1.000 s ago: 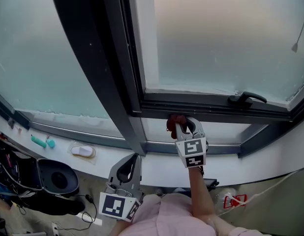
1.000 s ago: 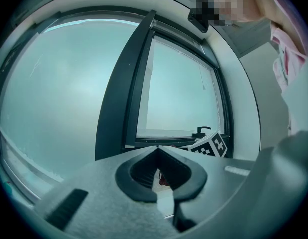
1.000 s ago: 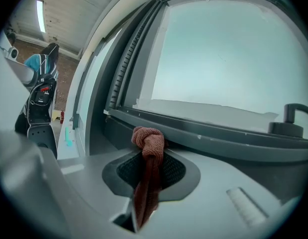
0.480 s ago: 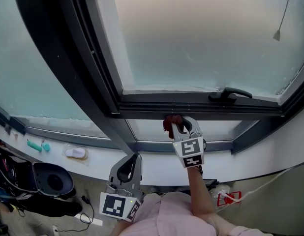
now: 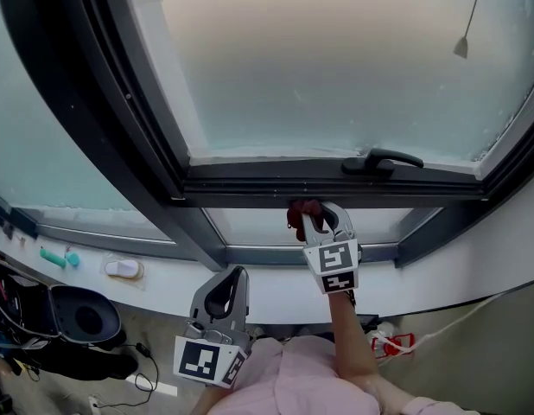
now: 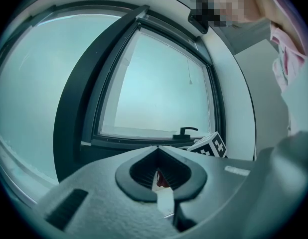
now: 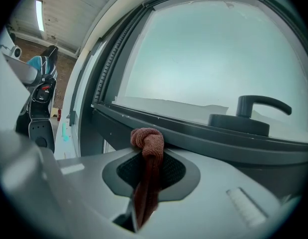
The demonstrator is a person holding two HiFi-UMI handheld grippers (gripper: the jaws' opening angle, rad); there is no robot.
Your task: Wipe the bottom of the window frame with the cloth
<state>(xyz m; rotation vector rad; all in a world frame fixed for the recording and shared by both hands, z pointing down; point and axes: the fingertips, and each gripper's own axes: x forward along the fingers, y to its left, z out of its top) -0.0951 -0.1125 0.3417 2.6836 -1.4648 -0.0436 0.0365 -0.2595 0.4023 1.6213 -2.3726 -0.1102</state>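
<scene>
One knotted rust-red cloth (image 7: 148, 140) sits clamped in the right claw (image 5: 315, 213), left claw (image 5: 236, 275) closed.

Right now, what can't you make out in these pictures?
- Head view: where the cloth meets the window frame, covered by the right hand-held gripper.
- Right gripper view: the cloth's lower end, buried between the jaws.
- Head view: small things on the sill at left, too small to name.
</scene>
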